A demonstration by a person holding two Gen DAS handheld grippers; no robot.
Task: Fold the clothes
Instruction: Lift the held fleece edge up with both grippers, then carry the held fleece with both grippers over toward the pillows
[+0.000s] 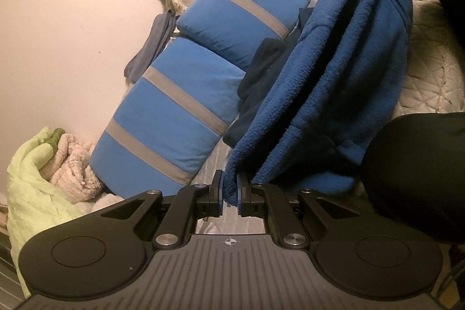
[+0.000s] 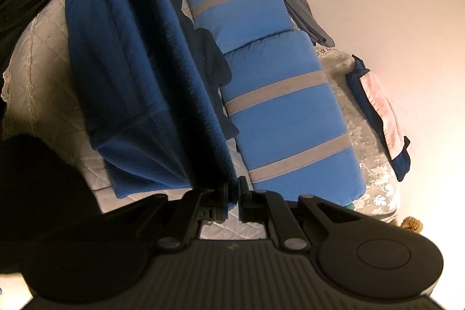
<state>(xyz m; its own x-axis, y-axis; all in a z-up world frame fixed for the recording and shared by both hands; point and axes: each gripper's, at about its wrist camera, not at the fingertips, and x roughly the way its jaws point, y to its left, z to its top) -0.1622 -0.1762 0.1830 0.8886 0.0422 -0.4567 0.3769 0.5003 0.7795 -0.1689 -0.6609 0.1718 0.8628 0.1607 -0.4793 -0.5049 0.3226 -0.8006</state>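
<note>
Blue fleece jacket (image 1: 343,54): edge clamped in left gripper (image 1: 231,191) and right gripper (image 2: 232,193) jaws, beside blue grey-striped pillows (image 1: 180,106).

No words, brands or numbers can be read; only a small crosshair mark (image 1: 231,242) (a circle crossed by lines) stands on the left gripper's ribbed body.

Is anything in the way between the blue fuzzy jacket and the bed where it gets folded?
Nothing visible blocks it. Both grippers, left and right, are shut on the blue fleece jacket, which hangs over a bare patch of quilted bedspread. The striped blue pillows and a dark garment lie beside it, toward the wall.
</note>
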